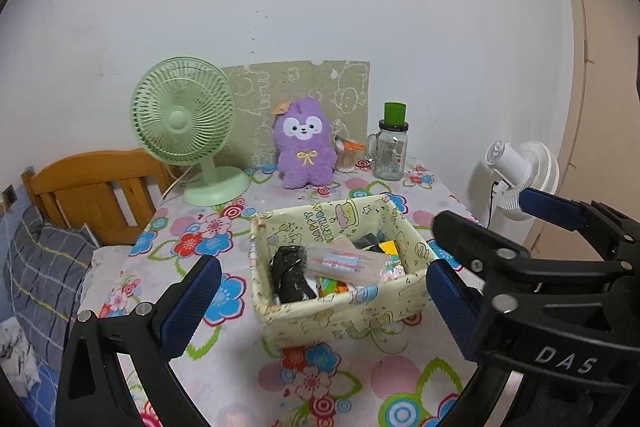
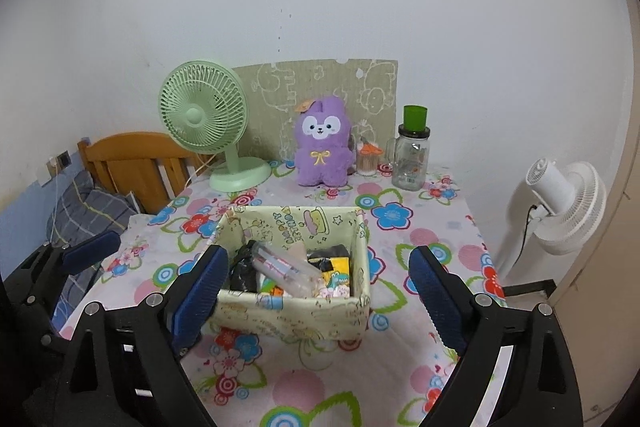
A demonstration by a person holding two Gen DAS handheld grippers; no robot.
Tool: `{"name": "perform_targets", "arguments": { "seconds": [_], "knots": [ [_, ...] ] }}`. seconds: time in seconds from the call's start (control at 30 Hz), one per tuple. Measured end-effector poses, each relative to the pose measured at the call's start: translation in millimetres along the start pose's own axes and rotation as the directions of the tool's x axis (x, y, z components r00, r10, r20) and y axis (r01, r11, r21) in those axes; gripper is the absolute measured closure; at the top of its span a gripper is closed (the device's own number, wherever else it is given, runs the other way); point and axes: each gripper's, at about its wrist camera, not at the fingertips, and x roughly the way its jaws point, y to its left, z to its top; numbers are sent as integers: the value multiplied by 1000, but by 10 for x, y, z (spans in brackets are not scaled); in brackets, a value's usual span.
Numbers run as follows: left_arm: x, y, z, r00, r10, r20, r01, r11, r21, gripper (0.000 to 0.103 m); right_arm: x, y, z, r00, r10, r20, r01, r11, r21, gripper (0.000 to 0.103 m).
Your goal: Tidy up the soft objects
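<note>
A pale yellow cartoon-print fabric box (image 1: pixel 340 313) (image 2: pixel 292 311) stands on the flowered tablecloth (image 1: pixel 320 387). It holds a black soft bundle (image 1: pixel 288 275), a clear pouch (image 1: pixel 344 263) (image 2: pixel 288 269) and colourful packets. A purple plush rabbit (image 1: pixel 306 143) (image 2: pixel 322 143) sits upright at the table's back edge. My left gripper (image 1: pixel 324 303) is open and empty, with the box beyond its fingers. My right gripper (image 2: pixel 318 281) is open and empty too, and frames the box. Each gripper shows at the side of the other's view: the right gripper (image 1: pixel 480 211) and a left finger (image 2: pixel 92 251).
At the back stand a green desk fan (image 1: pixel 184 123), a glass jar with a green cap (image 1: pixel 390 155) and a small cup of swabs (image 1: pixel 346 157). A white floor fan (image 2: pixel 560 195) stands right of the table. A wooden headboard (image 1: pixel 88 187) and a plaid pillow (image 1: pixel 40 267) lie left.
</note>
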Motion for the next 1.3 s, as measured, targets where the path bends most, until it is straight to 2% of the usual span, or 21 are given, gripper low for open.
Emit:
{"name": "perform_targets", "arguments": {
  "seconds": [0.6,1.1,1.3],
  "knots": [
    [-682,242,-192,997,49,59,-45,997,-59,0,-732,-4,-199,995,-76,60,73,996,53,9],
    [-1005,305,-257,993,71,95,-63,994,-84,0,-1109,-43,-366,985,-141,94,132,987,96,8],
    [-1051,281,-285,992,71,101,-63,995,-80,0,-1160,-41,-399,985,-141,102,131,986,106,4]
  ]
}}
